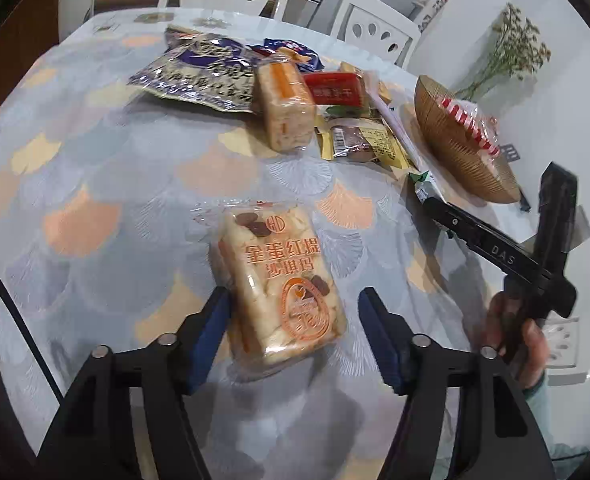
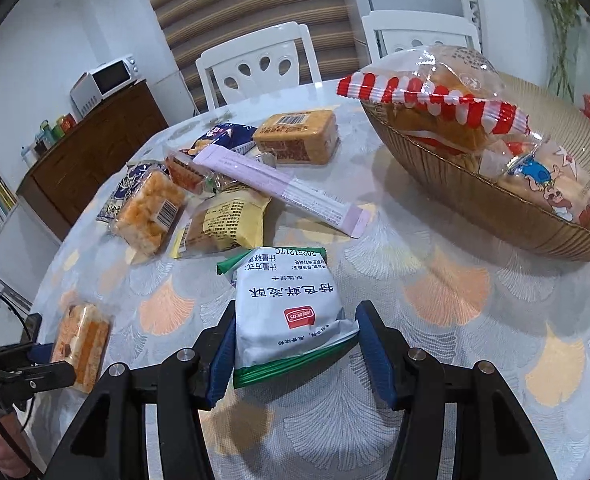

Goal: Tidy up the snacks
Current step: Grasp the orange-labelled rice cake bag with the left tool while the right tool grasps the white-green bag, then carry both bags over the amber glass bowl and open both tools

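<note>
My left gripper (image 1: 293, 336) is open around an orange-printed clear pack of sachima cake (image 1: 279, 284) lying on the table; the left finger is at its edge, the right finger stands apart from it. My right gripper (image 2: 293, 350) is shut on a white and green biscuit packet (image 2: 287, 312), held just above the table. A brown ribbed basket (image 2: 495, 200) at the right holds red-striped bread packs (image 2: 435, 96). The right gripper (image 1: 427, 200) also shows in the left wrist view with the green packet tip.
A heap of snacks lies mid-table: a second sachima pack (image 2: 147, 212), a yellow packet (image 2: 227, 224), a long lilac sachet (image 2: 279, 188), an orange block (image 2: 295, 136), a blue bag (image 1: 199, 72). White chairs (image 2: 255, 68) stand behind the table. A wooden cabinet with a microwave (image 2: 107, 80) is at the left.
</note>
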Demonstrator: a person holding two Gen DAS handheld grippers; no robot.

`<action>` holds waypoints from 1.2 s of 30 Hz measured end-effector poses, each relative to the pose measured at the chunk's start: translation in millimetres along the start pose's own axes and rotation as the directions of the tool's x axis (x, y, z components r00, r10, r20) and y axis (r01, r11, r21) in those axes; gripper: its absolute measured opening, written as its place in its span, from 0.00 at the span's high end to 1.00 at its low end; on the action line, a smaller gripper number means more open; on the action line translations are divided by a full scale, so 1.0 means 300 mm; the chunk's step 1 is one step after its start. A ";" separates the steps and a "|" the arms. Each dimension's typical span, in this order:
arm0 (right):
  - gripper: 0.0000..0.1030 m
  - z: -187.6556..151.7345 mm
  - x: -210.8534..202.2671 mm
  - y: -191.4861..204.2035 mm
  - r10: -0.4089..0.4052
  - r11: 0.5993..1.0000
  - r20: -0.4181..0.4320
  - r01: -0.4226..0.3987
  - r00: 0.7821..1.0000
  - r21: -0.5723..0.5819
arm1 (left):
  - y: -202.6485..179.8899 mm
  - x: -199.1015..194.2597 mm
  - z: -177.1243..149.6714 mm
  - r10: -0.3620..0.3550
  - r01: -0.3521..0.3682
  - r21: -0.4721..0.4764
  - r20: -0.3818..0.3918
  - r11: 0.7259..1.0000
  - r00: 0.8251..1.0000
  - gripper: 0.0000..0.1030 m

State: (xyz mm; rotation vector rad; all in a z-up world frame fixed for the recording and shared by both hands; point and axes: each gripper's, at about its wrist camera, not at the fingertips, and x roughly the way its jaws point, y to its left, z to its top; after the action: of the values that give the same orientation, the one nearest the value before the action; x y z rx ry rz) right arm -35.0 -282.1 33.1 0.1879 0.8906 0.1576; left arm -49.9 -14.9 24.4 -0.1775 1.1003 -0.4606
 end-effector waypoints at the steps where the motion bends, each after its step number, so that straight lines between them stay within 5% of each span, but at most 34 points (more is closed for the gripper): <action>1: 0.46 -0.001 0.002 0.007 -0.009 1.000 -0.001 0.009 1.000 -0.011 | -0.017 0.015 0.007 0.015 -0.016 0.018 0.002 1.000 1.000 0.35; 8: 0.44 0.000 0.016 0.019 -0.010 1.000 -0.019 0.010 1.000 -0.028 | -0.085 0.074 0.029 0.115 -0.123 0.132 0.064 0.984 0.991 0.38; 11: 0.42 0.002 0.019 0.015 0.005 1.000 -0.025 -0.005 1.000 -0.024 | -0.093 0.081 0.020 0.151 -0.167 0.162 0.107 0.973 0.983 0.53; 16: 0.33 0.004 0.027 0.021 0.018 0.999 -0.035 -0.019 0.999 -0.035 | -0.073 0.062 0.011 0.127 -0.147 0.141 0.144 0.979 0.981 0.56; 25: 0.32 0.001 0.033 0.036 -0.009 0.998 -0.034 0.007 0.999 -0.059 | -0.068 0.061 0.009 0.099 -0.121 0.137 0.154 0.983 0.983 0.56; 29: 0.44 -0.004 0.039 0.056 -0.037 0.996 -0.032 0.034 0.999 -0.084 | -0.072 0.057 0.005 0.103 -0.126 0.140 0.162 0.982 0.981 0.56; 36: 0.49 -0.020 -0.013 0.058 -0.012 0.996 -0.010 0.011 1.000 -0.084 | -0.094 0.042 0.010 0.126 -0.150 0.146 0.164 0.978 0.978 0.57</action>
State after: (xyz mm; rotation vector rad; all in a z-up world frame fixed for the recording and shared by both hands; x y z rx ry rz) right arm -43.0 -265.6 36.3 0.1034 0.8934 0.1850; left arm -50.1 -45.9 25.6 0.0031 0.9133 -0.4001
